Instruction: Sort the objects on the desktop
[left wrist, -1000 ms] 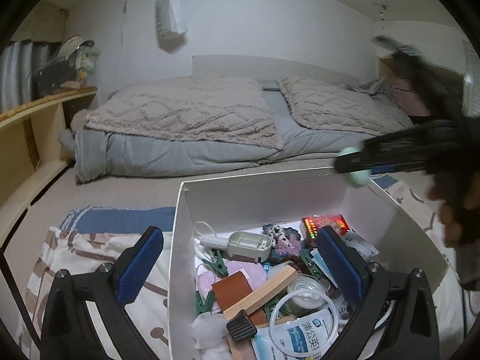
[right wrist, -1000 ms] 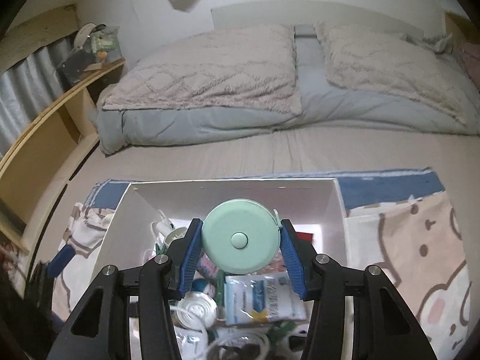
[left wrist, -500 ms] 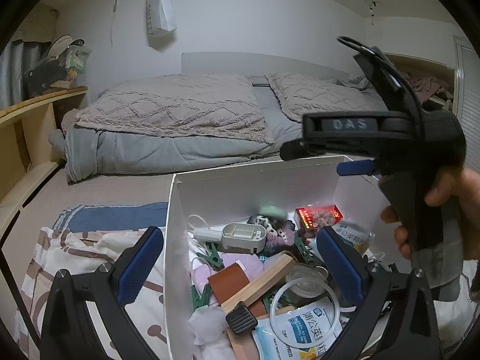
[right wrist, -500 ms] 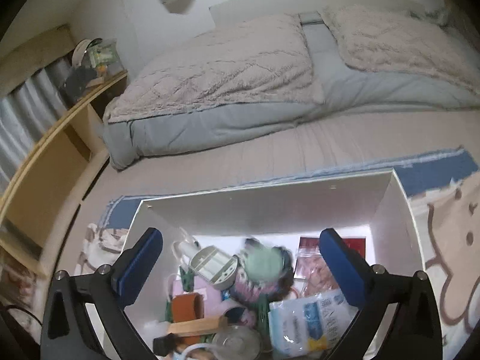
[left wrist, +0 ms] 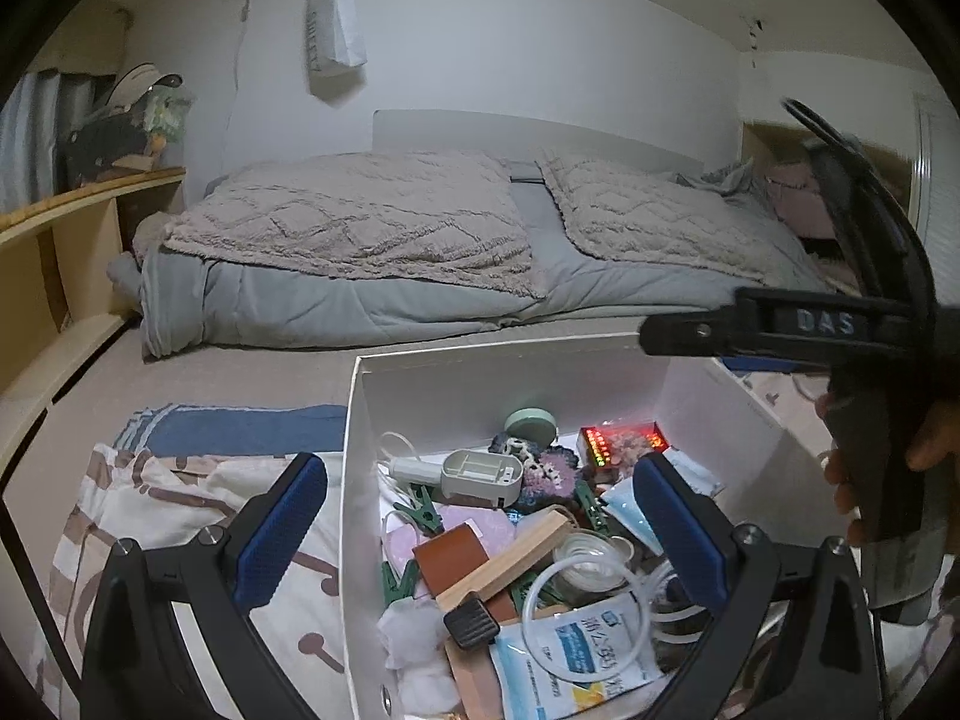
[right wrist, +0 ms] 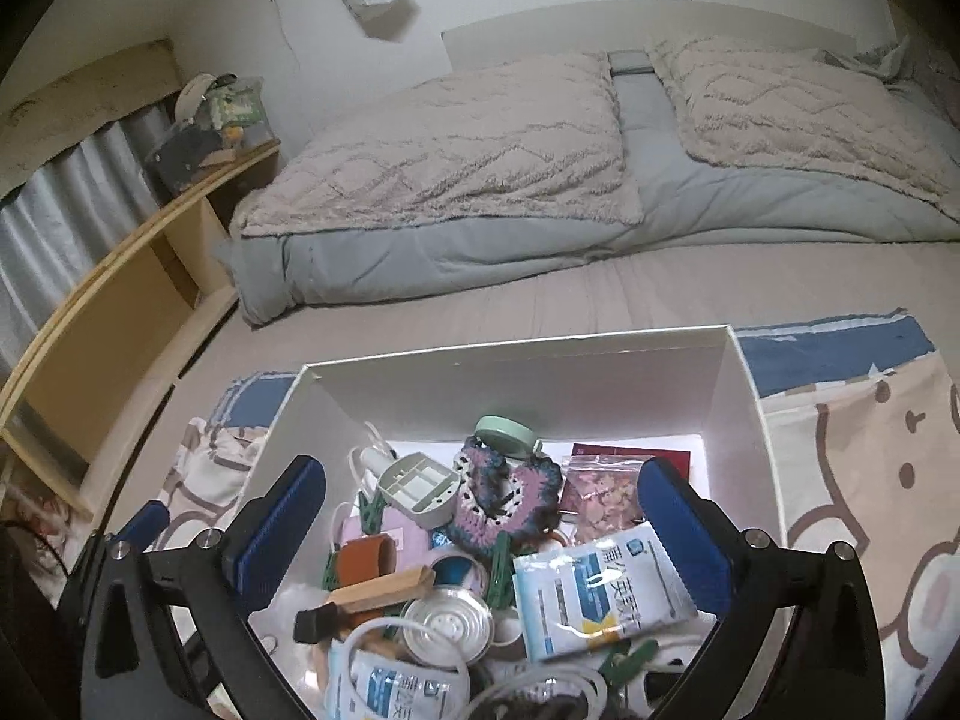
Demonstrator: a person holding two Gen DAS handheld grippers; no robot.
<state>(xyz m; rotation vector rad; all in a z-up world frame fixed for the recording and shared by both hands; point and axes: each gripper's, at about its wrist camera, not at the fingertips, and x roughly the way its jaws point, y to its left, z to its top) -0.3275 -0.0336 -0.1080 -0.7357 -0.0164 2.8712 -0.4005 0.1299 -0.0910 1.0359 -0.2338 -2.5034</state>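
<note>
Items boxed: many small things already lie heaped in the open white cardboard box (right wrist: 528, 378), so sorting looks well advanced, though neither view shows whether anything is left outside it.
Tape measure: the round mint-green tape measure (right wrist: 504, 435) sits tilted at the back of the box, just behind the purple crocheted piece (right wrist: 510, 504) and near the rear wall.
Other contents: a grey plastic clip-shaped case (right wrist: 420, 489), a blue-and-white printed sachet (right wrist: 600, 594), a light wooden block (right wrist: 384, 588), a round metal lid (right wrist: 447, 627) and green clothes pegs (left wrist: 423, 510) all rest inside the box.
Right gripper (right wrist: 480, 540): its blue-padded fingers (right wrist: 282, 522) are spread wide over the box and carry nothing.
Left gripper (left wrist: 480, 534): fingers (left wrist: 282, 522) likewise spread apart and empty, one on each side of the box's left wall.
Judged remainder: I would guess another object has to be fetched, or the sort is nearly finished.
Only in the left view: the right gripper's black body above the box's right wall, the hand (left wrist: 924, 462) holding it, and a red packet with coloured dots (left wrist: 624, 441) near the box's back right.
Only in the right view: a clear bag of pinkish bits (right wrist: 600, 495), the patterned cartoon cloth (right wrist: 864, 468) to the right of the box, and the box's full rear edge.
</note>
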